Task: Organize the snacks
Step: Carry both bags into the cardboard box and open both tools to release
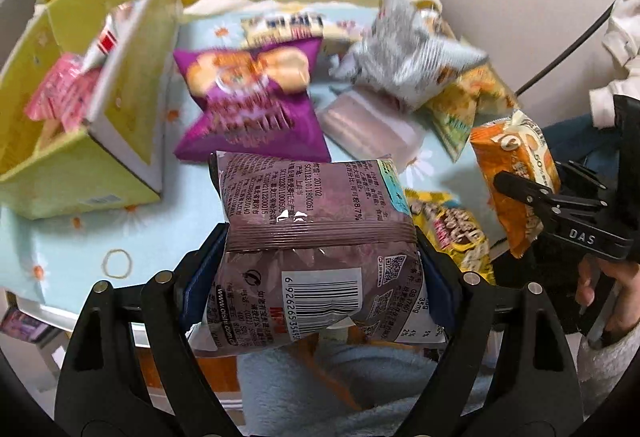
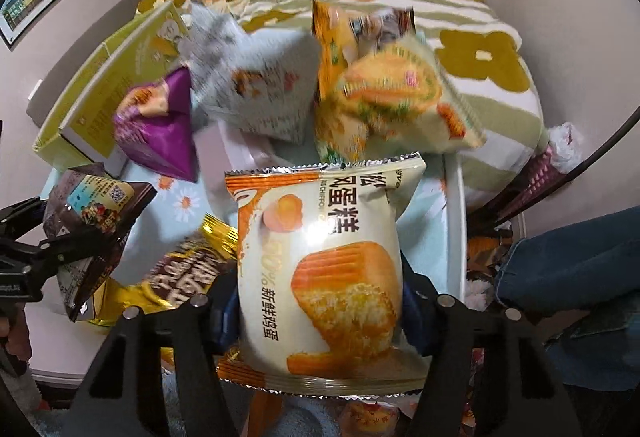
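My left gripper (image 1: 320, 261) is shut on a brown snack packet (image 1: 316, 237), held above the near edge of the table; the packet also shows in the right wrist view (image 2: 92, 213). My right gripper (image 2: 320, 301) is shut on an orange-and-cream cake packet (image 2: 324, 277), also seen at the right of the left wrist view (image 1: 516, 173). A yellow-green cardboard box (image 1: 120, 141) stands open at the left with pink packets (image 1: 64, 97) inside. A purple bag (image 1: 248, 97), a silver bag (image 1: 404, 53), a yellow-green bag (image 1: 464, 109) and a gold chocolate bag (image 1: 452, 229) lie on the table.
The table (image 1: 60, 249) has a light blue flowered cloth. A pale flat packet (image 1: 372, 125) lies in the middle. A rubber band (image 1: 117, 263) lies near the front left. A flowered bed cover (image 2: 480, 57) is behind the table. A black cable (image 1: 572, 49) hangs at the right.
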